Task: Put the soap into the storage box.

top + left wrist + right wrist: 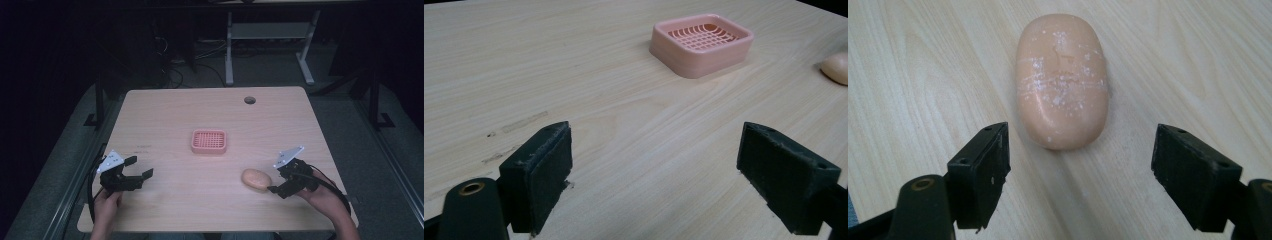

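At the left edge of the wooden table [165,107], the left gripper [136,170] rests low over bare wood with its jaws spread wide and nothing between them; its own view looks across the grain toward the pink soap dish [702,42], well apart from it. Nothing on this side has been touched, and I judge this hand is simply waiting.

Toward the middle, the soap dish [209,141] sits flat with its slatted grid empty, so no part of the placing looks done.

Farther right, the peach-coloured bar of soap [256,179] lies on the table, below and to the right of the dish and apart from it. The right gripper [274,182] is just beside the bar's right end. In the right gripper view the jaws stand wide apart, with the near end of the soap [1062,80] just ahead of them and not yet gripped.

By my reading the work is at its very start: closing in, grasping, lifting and setting the bar in the dish all remain.
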